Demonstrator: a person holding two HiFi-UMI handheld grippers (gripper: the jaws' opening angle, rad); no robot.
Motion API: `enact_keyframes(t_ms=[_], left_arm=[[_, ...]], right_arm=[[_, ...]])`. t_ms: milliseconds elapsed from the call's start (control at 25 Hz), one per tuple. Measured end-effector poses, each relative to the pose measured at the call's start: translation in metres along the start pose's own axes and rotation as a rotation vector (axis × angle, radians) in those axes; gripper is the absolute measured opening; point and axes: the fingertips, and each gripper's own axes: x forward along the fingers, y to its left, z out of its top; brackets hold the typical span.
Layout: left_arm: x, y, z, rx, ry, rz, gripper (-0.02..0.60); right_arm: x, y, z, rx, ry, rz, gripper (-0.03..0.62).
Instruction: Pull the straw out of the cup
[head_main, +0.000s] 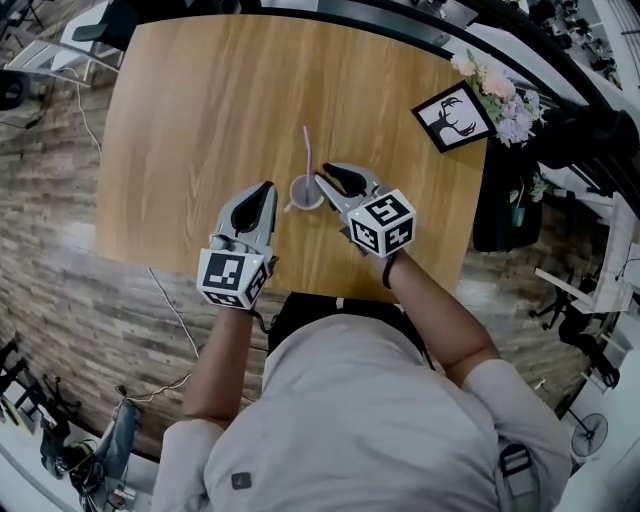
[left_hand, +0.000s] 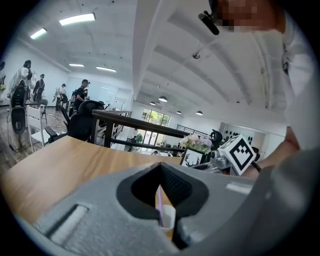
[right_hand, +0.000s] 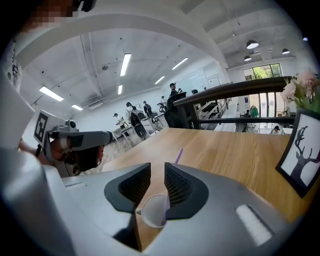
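A small white cup (head_main: 306, 193) stands on the wooden table (head_main: 190, 130), and a purple straw (head_main: 308, 152) rises out of it, leaning slightly away from me. My right gripper (head_main: 328, 175) is just right of the cup with its jaws apart. In the right gripper view the cup (right_hand: 154, 211) sits low in the gap of that gripper (right_hand: 157, 170), and the straw (right_hand: 178, 156) pokes up past the right pad without being pinched. My left gripper (head_main: 267, 189) hovers left of the cup, tips together and empty. Through its hollow (left_hand: 159, 170) I see the cup (left_hand: 167, 217) and straw (left_hand: 158, 200).
A framed deer picture (head_main: 455, 115) and a bunch of flowers (head_main: 495, 90) stand at the table's far right corner. A dark bag or chair (head_main: 500, 210) is off the right edge. A cable (head_main: 165, 300) trails over the plank floor on the left.
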Motion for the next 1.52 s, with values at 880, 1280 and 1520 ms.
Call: enact_keyframes(t_ms=[880, 1280, 1520], left_arm=[[0.023, 0.019, -0.037, -0.069, 0.059, -0.013, 0.003], [0.015, 0.016, -0.033, -0.080, 0.045, -0.012, 0.003], [0.011, 0.004, -0.014, -0.045, 0.018, -0.015, 0.003]], right_arm=[[0.064, -0.030, -0.050, 0.091, 0.121, -0.011, 0.040], [0.045, -0.013, -0.026, 0.041, 0.076, 0.003, 0.035], [0.021, -0.005, 0.002, 0.015, 0.028, 0.011, 0.035]])
